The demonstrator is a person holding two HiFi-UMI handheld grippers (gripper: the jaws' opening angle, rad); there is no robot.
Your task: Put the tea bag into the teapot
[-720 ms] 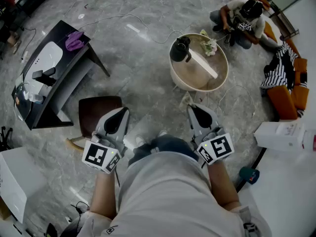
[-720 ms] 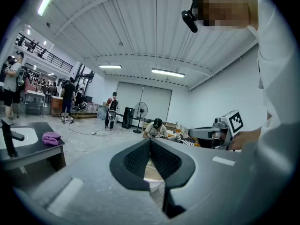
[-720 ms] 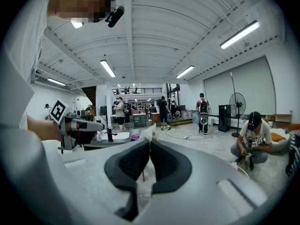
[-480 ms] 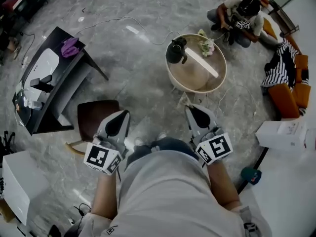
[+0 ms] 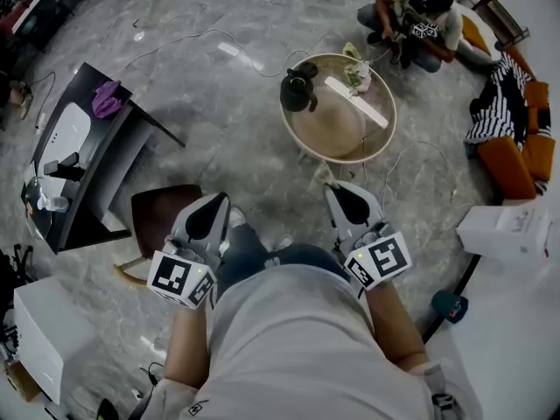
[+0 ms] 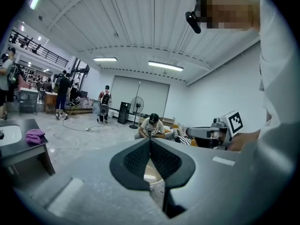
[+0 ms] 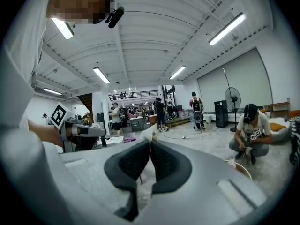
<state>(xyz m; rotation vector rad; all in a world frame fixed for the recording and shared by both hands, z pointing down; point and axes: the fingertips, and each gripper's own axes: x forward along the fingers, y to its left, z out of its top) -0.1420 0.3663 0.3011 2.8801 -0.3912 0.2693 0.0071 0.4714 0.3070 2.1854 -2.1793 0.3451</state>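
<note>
Closest under the head camera, before a pale-shirted torso (image 5: 289, 348): left tongs (image 5: 217, 199) and right tongs (image 5: 338, 189), level with each other, well apart, both pointing forward over grey marble floor (image 5: 245, 138). Left tongs clenched, pads meeting tip to tip, nothing between. Right tongs clenched on the tea bag (image 7: 148, 133), pale paper corner poking out past the tips, thin string showing in the gap below the pads.

Just left of the left tongs, low on the floor, a brown chair seat (image 5: 166, 210). Off to the right, a white box (image 5: 507, 230) and, nearer the body, a small teal object (image 5: 449, 305), too small to name. Farther left, a dark worktop (image 5: 109, 143) bearing a purple cloth (image 5: 107, 100) at its far end and a white oval shape (image 5: 61, 134).

Ahead of the right tongs and well apart from them, a round worktop (image 5: 328, 134) with tan top and pale rim. At its left edge, the black teapot (image 5: 296, 90), upright; lid not readable. Beside it toward the middle, a long white strip (image 5: 356, 101) lying flat, and at the far rim a small pale bunch of flowers (image 5: 354, 75).

Beyond the round worktop, a person (image 5: 418, 16) crouched on the floor, hands on a dark device. Right of that, striped fabric (image 5: 500, 103) and orange cushions (image 5: 509, 160). Farthest off, from the tongs' own cameras: a standing fan (image 6: 137, 108), several people on their feet, long ceiling lights.
</note>
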